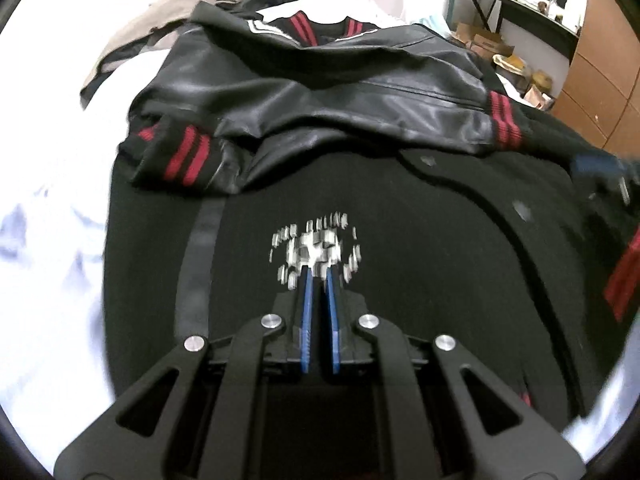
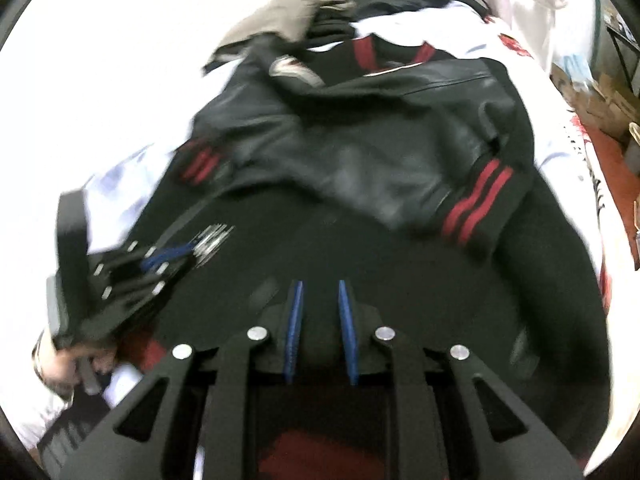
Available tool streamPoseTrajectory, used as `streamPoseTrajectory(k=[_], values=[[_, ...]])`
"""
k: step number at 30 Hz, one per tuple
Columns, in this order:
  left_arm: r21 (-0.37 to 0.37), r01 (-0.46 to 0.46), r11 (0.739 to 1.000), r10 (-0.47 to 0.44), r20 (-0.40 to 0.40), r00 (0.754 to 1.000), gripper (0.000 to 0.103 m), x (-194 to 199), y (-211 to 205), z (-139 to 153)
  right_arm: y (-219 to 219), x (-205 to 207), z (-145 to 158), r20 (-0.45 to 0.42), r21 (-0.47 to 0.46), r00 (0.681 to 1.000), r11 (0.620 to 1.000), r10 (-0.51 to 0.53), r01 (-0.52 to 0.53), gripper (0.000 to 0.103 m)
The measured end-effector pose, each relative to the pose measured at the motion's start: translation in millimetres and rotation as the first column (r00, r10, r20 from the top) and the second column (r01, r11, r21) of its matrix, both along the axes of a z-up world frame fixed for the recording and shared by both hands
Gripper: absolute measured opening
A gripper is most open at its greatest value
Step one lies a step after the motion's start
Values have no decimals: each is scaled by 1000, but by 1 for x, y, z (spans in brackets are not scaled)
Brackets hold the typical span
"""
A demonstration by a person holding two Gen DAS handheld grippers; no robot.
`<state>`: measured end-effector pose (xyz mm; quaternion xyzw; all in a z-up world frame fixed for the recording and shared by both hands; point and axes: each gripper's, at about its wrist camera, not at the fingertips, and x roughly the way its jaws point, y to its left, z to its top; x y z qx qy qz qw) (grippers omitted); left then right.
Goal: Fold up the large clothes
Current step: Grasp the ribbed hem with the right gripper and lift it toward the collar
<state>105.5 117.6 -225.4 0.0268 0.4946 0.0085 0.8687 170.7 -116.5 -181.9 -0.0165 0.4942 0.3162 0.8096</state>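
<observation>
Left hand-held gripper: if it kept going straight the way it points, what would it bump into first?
Probably the silver emblem on the black jacket; the left hand-held gripper points right at it, fingers nearly together, though depth is hard to judge.

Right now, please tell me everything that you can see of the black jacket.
The jacket is black, with a matte cloth body, shiny leather-like sleeves and knit cuffs with red stripes. It lies front up on the white bed, both sleeves folded across the chest. A white emblem and snap buttons show on the front. The left gripper hangs over the emblem, nearly closed; the right gripper is open, holding nothing.
</observation>
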Motion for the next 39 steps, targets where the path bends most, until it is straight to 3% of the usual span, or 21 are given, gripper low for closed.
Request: streamPoseTrajectory(k=[2, 5, 9, 12, 16, 18, 22, 23, 25, 26, 27, 28, 29, 30, 32, 36, 38, 39], values=[[-19, -4, 1000, 4, -16, 1000, 7, -17, 5, -2, -3, -20, -8, -19, 14, 1000, 1000, -24, 25, 21], [12, 9, 1000, -9, -15, 1000, 7, -27, -2, -4, -4, -34, -34, -59, 29, 995, 996, -78, 80, 18], [51, 25, 998, -24, -15, 1000, 7, -47, -6, -19, -19, -19, -73, -197, 140, 975, 981, -104, 133, 16], [94, 35, 995, -34, -6, 999, 7, -55, -10, -21, -19, -16, -67, -224, 139, 969, 980, -106, 139, 15], [20, 36, 999, -35, -38, 999, 7, -51, 0, -5, -8, -30, -43, -100, 67, 993, 995, -69, 75, 18], [-55, 49, 997, -51, -44, 998, 8, -50, 12, 12, -8, -48, -27, -18, 106, 998, 993, -56, 58, 32], [-115, 47, 992, -46, 14, 999, 33, -49, 50, 63, 17, -87, 2, 144, 141, 988, 988, 46, -67, 36], [-122, 47, 991, -44, 26, 999, 34, -47, 61, 75, 27, -96, 7, 177, 133, 981, 986, 79, -104, 37], [-116, 36, 993, -31, 44, 999, 40, -42, 81, 94, 53, -116, 16, 269, 95, 952, 979, 147, -178, 38], [-108, 12, 994, -6, 53, 999, 46, -39, 92, 102, 64, -125, 19, 312, 65, 935, 978, 166, -196, 41], [-106, -23, 994, 30, 67, 997, 60, -37, 103, 108, 76, -132, 21, 360, 26, 914, 977, 188, -212, 47], [-115, -47, 992, 56, 81, 995, 64, -37, 109, 111, 95, -142, 20, 427, -44, 875, 972, 228, -231, 51], [-137, -74, 988, 88, 98, 991, 64, -38, 117, 112, 108, -148, 17, 465, -100, 845, 964, 263, -245, 59], [-155, -87, 984, 103, 101, 990, 65, -37, 122, 111, 127, -155, 11, 498, -169, 807, 948, 318, -270, 61], [-180, -99, 979, 117, 90, 989, 65, -35, 127, 101, 146, -164, 4, 517, -231, 763, 922, 387, -312, 61], [-132, -65, 989, 76, 79, 994, 65, -20, 131, 87, 183, -180, -20, 545, -398, 645, 842, 536, -363, 63], [-131, -44, 990, 54, 74, 996, 65, -11, 137, 85, 191, -187, -30, 572, -455, 597, 823, 563, -339, 63], [-122, -35, 992, 43, 71, 997, 66, -4, 140, 84, 195, -187, -34, 588, -486, 577, 818, 567, -308, 69]])
